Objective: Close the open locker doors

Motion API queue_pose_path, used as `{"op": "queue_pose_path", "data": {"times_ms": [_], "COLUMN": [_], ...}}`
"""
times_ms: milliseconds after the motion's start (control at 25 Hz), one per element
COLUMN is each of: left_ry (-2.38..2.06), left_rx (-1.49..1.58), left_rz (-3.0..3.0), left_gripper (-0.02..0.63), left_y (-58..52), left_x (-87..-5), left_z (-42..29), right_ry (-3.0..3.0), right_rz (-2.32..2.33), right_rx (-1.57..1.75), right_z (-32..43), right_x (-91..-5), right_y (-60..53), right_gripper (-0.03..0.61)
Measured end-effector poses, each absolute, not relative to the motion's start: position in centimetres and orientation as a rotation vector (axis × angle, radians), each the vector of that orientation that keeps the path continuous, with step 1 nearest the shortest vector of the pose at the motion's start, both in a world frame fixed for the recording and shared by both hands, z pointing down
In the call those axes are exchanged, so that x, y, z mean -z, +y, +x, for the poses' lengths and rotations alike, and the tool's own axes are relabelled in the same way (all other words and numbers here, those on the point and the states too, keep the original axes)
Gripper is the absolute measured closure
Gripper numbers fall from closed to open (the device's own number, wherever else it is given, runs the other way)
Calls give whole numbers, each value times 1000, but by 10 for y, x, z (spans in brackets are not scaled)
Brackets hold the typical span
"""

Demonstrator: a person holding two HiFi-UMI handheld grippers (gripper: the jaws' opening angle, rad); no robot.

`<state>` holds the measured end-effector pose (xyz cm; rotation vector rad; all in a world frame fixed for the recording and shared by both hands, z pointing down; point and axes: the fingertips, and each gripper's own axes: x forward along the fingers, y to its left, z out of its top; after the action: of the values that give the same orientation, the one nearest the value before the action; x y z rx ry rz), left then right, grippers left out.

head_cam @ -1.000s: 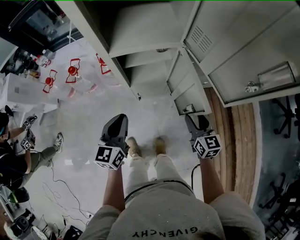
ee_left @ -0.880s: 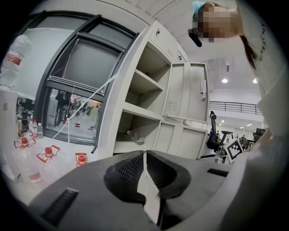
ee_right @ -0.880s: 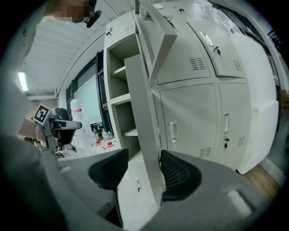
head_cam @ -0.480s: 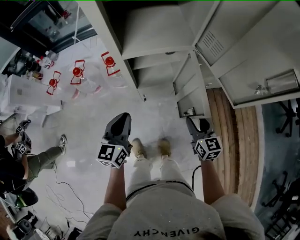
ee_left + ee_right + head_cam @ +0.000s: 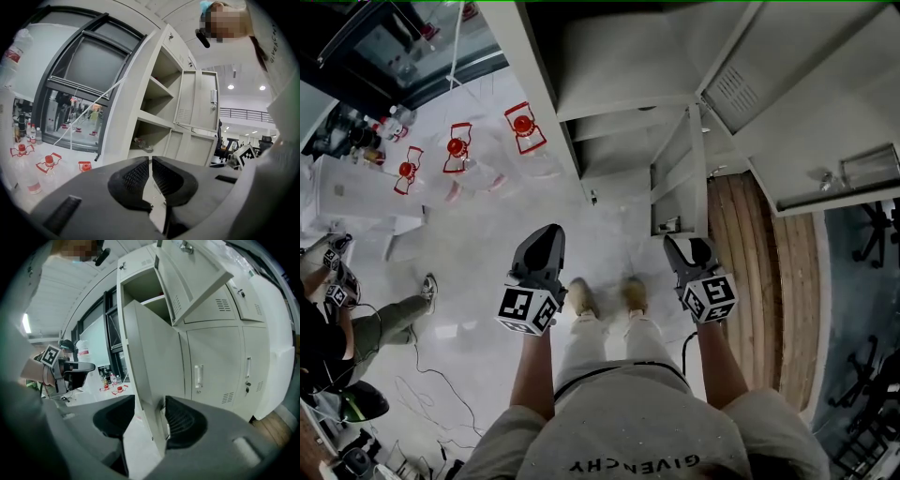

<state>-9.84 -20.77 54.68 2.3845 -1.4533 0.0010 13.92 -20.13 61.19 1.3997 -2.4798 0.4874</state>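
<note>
The grey locker bank (image 5: 609,66) stands ahead with two doors open. The lower open door (image 5: 680,178) juts toward me. Its free edge (image 5: 150,380) stands between the jaws of my right gripper (image 5: 149,413). Those jaws have just been closing; the right pad lies against the edge, the left pad stays apart from it. The upper open door (image 5: 197,273) hangs above. My left gripper (image 5: 151,161) is shut and holds nothing; it points at the open shelves (image 5: 157,108). In the head view the right gripper (image 5: 680,246) is at the door's edge and the left gripper (image 5: 546,236) is over the floor.
A bottle (image 5: 143,144) lies on a lower locker shelf. Red-capped water bottles (image 5: 455,148) stand on the floor at left. A seated person (image 5: 337,319) and cables (image 5: 422,375) are at far left. Closed locker doors (image 5: 211,366) and a wood floor strip (image 5: 750,281) lie to the right.
Both grippers have moved forward toward the lockers. The right gripper has come up to the lower door's free edge, and that door now looks more edge-on.
</note>
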Motion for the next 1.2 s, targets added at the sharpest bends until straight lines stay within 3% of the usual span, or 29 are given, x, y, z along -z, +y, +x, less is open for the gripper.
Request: {"op": "queue_pose_path", "data": {"times_ms": [1200], "left_ry": [-1455], "left_rx": [10], "left_rz": [2363], "left_gripper": [595], "left_y": [-214], "left_x": [-552], "left_z": [-184], "right_ry": [-2512], "right_rz": [1387], "right_rx": [-484], "right_z": [27], "right_x": [-618], "right_y": [-231], "right_gripper": [451]}}
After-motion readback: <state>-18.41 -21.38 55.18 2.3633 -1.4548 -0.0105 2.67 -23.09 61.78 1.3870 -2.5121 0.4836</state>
